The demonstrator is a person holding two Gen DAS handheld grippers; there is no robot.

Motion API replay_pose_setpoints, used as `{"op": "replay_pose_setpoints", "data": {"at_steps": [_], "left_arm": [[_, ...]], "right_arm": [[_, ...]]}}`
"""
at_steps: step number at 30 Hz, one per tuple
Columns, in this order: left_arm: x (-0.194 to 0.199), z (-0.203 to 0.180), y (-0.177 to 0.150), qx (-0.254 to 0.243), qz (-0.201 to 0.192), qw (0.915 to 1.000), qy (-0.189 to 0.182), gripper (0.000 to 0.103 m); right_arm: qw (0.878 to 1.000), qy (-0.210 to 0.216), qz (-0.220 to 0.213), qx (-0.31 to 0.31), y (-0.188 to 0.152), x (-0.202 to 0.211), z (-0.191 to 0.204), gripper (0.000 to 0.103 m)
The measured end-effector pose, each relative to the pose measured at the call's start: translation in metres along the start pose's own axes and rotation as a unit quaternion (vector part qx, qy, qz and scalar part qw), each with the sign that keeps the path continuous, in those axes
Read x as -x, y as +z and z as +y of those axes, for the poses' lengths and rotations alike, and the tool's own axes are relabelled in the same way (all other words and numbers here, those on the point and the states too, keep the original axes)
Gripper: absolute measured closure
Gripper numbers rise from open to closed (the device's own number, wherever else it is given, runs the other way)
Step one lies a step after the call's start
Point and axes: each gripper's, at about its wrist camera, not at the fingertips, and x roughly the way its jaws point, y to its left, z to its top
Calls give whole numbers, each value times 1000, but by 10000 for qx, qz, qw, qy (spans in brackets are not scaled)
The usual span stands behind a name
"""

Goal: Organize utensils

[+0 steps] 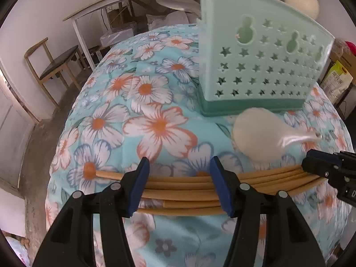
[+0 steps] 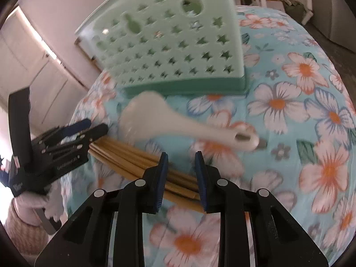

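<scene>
A bundle of several tan chopsticks (image 1: 267, 175) (image 2: 124, 155) lies on the floral tablecloth (image 1: 133, 111). My left gripper (image 1: 181, 184) hangs over the bundle. Its jaws are open and straddle the sticks crosswise, with the pads pressing nothing. My right gripper (image 2: 181, 178) is over the other end of the bundle with a narrower gap, and its pads do not grip the sticks. A white rice paddle (image 1: 255, 131) (image 2: 151, 120) lies just beyond the chopsticks. Behind it stands a mint-green holder (image 1: 255, 51) (image 2: 169, 44) with star-shaped holes. Each gripper also shows at the edge of the other's view.
The tablecloth drops away at the table's left edge above a concrete floor. A wooden chair (image 1: 51, 66) and a white desk (image 1: 111, 4) stand beyond it. A yellow bag (image 1: 338, 77) sits at the right. A gloved hand (image 2: 33, 202) holds the left gripper.
</scene>
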Motion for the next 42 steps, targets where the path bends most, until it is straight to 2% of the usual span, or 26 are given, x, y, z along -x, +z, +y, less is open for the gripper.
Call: {"op": "replay_pose_setpoints", "data": {"at_steps": [6,8,11,14,20,23,26,28,31,33,36,38,42], "left_arm": [[15,6,-11,73,8,9997,-250,48],[17,9,-13,170,-16,9992,-350,48],[19,14,-14,347,-80,9982,-480,48],[23,17,-14,503,-152,9965,-650,48],[30,19,-16,662,-282,9909,-1135,48],[30,17,-18,678,-279,9878,-1374,48],[32,14,-20,627,-303,9870,-1451,48],[33,13,-21,618,-319,9861,-1507,48],[35,14,-22,624,-360,9853,-1548,48],[35,16,-22,655,-373,9849,-1559,48],[35,17,-22,704,-381,9845,-1558,48],[33,18,-21,719,-359,9846,-1552,48],[33,15,-20,671,-351,9853,-1533,48]], "right_arm": [[9997,107,130,196,-15,9,12,77],[9995,133,55,295,-8,12,15,77],[9989,20,-205,420,10,15,17,71],[9987,141,-390,311,32,10,11,69],[9959,744,-153,-487,60,-9,-24,63],[9896,1216,214,-738,61,-25,-29,62],[9856,1527,321,-648,53,-23,-25,60],[9783,1923,385,-668,44,-15,-24,59],[9706,2278,492,-595,34,-14,-16,59],[9680,2377,631,-493,23,-11,-10,59],[9693,2331,716,-319,13,-12,0,59],[9768,2066,545,-143,16,-8,6,59],[9842,1753,193,-125,34,-3,3,59]]}}
